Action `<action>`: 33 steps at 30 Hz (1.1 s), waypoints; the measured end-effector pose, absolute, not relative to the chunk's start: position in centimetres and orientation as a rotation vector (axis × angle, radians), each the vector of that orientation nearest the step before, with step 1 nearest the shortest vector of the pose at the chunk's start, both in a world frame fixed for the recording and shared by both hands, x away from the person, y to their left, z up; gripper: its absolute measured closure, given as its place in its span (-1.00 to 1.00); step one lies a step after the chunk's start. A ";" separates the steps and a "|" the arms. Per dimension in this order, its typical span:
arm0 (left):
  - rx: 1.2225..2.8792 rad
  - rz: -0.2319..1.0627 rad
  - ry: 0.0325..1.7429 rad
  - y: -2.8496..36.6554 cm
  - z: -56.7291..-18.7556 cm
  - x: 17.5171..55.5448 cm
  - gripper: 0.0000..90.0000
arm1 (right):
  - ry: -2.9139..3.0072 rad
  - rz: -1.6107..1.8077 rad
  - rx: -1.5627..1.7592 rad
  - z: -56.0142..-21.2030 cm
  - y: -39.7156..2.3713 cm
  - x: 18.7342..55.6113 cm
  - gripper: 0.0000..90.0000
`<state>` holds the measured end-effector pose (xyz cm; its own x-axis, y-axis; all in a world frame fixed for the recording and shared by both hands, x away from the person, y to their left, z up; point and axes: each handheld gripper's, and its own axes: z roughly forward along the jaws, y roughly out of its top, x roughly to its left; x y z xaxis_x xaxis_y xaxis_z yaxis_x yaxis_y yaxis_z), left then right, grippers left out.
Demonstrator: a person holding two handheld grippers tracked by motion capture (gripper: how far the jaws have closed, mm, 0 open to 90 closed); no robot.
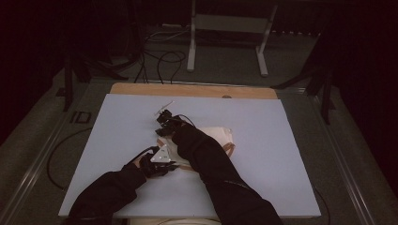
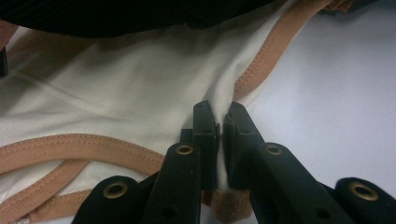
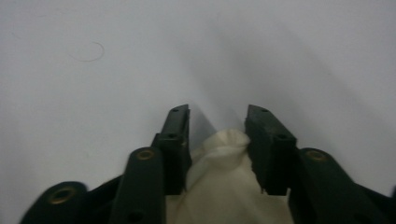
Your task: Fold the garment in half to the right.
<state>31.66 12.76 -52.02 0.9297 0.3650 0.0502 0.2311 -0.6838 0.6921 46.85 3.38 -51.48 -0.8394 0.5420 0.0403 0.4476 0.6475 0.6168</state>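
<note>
High view is showing us a cream garment with tan trim (image 1: 220,136) lying near the middle of the table's pale sheet (image 1: 291,154), slightly toward the near edge, with both sleeved forearms crossing over it. We are reading this as the gathering step of a fold. In the left gripper view, the left gripper (image 2: 220,133) is pinching a ridge of cream cloth just inside the tan binding, jaws pressed nearly together on it. In the right gripper view, the right gripper (image 3: 217,123) is straddling a bunched tip of the fabric at the garment's far side, jaws partly spread, pads seemingly not yet squeezing. Next, we are judging, the right jaws need to clamp fully before either hand is lifting.
</note>
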 end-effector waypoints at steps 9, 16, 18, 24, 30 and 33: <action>2.354 0.247 0.416 12.7 -52.0 31.6 0.91 | 2.707 0.917 0.792 -51.3 3.2 46.9 0.92; 2.354 0.245 0.420 12.7 -51.9 31.5 0.92 | 2.717 0.935 0.792 -50.7 3.0 46.7 0.94; 2.362 0.245 0.412 12.7 -51.8 31.5 0.92 | 2.721 0.948 0.781 -50.4 2.9 46.6 0.94; 2.370 0.248 0.412 12.6 -51.7 31.4 0.92 | 2.713 0.968 0.751 -49.5 2.7 46.4 0.94; 2.377 0.269 0.400 12.5 -51.4 31.1 0.92 | 2.708 1.008 0.748 -48.7 2.3 46.1 0.94; 2.376 0.281 0.391 12.4 -51.2 30.9 0.92 | 2.701 1.025 0.745 -48.4 2.1 46.0 0.94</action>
<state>30.92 12.43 -51.18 0.9309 0.3533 0.0931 0.2009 -0.7078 0.6772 46.04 2.11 -48.38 -0.8636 0.5035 0.0284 0.3956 0.6415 0.6573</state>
